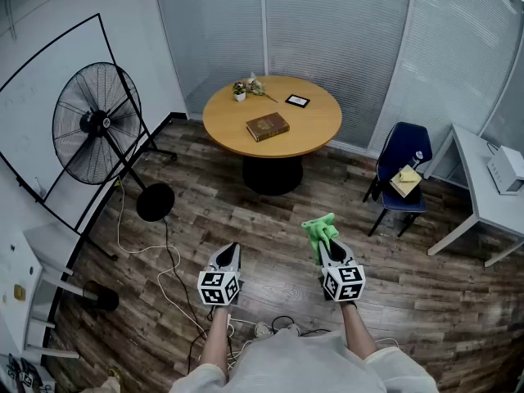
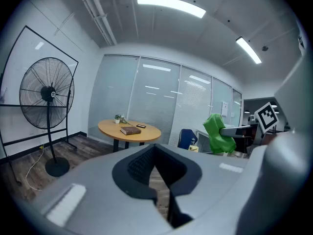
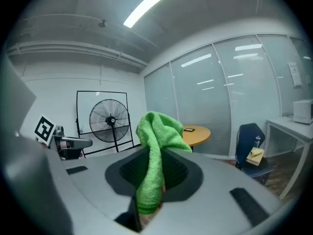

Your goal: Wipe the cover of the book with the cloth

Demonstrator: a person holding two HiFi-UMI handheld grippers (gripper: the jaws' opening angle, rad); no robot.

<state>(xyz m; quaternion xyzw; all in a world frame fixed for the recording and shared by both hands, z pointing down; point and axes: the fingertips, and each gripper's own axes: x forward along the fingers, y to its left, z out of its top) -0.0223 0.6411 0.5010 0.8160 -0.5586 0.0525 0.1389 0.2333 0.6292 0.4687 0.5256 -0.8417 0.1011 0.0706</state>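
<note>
Head view: right hand-held gripper (image 1: 324, 246) is clamped on the green cloth (image 1: 320, 231), and the left hand-held gripper (image 1: 231, 250) is pinched shut, empty. The book (image 1: 268, 126) sits mid-table (image 1: 315, 128), well away. Looks like the approach stage; next up is walking over.

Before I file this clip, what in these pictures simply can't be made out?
Book cover: too small in the head view to show dust or title.
Dark flat item beside it: too small to identify.
Book in the right gripper view: hidden behind the cloth; only part of the table shows.
Yellow item on the chair: too small to name.
White box on the desk: cut by the head view's right edge.
</note>
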